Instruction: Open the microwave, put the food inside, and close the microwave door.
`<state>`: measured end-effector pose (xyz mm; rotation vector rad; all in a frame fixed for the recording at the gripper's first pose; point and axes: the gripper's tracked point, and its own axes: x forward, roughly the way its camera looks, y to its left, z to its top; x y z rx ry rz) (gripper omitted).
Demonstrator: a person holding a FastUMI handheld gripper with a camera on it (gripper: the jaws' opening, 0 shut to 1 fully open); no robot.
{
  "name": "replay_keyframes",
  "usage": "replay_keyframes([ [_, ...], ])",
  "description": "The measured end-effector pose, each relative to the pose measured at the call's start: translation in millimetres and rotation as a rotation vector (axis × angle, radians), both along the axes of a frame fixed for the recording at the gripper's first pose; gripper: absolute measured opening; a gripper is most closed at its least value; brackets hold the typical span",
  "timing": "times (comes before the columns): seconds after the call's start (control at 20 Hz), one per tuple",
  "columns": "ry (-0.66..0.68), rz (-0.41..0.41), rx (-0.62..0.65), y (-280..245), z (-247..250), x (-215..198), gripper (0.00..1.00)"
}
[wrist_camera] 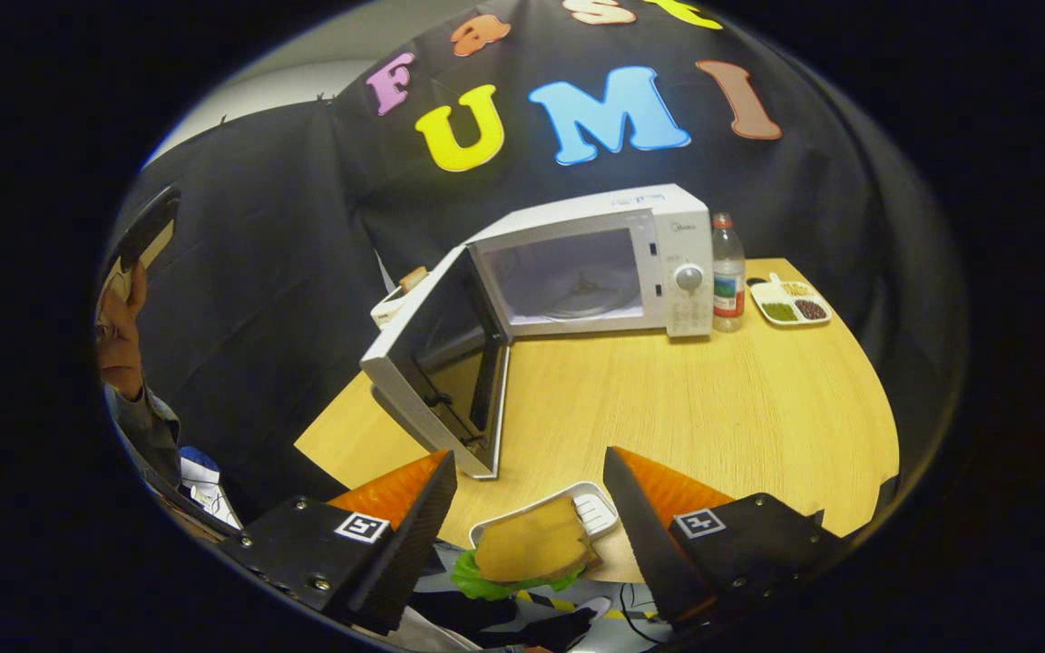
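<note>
Your gripper (530, 472) has its jaws spread wide, with nothing between the pads. The sandwich (533, 547), bread over green lettuce, lies on a white tray (597, 508) in the gap between the fingers, at the near edge of the table (713, 399). Neither finger touches it. The microwave (613, 263) stands at the far edge of the table, its door (436, 363) swung fully open toward the left edge, cavity exposed. A bottle (727, 272) stands just beside the microwave's control panel. A divided dish (790, 304) sits near the far right corner.
</note>
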<state>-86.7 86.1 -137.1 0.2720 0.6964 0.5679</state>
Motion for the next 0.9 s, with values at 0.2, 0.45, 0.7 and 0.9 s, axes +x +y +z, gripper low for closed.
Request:
replay_keyframes([
  [0.2, 0.119, -0.003, -0.011, -10, -42, -7, 0.98],
  [0.45, 0.27, -0.012, 0.003, -12, -77, -23, 0.99],
  [0.7, 0.369, -0.03, 0.018, -3, -101, -35, 0.99],
  [0.9, 0.47, -0.07, 0.075, 4, -106, -37, 0.99],
])
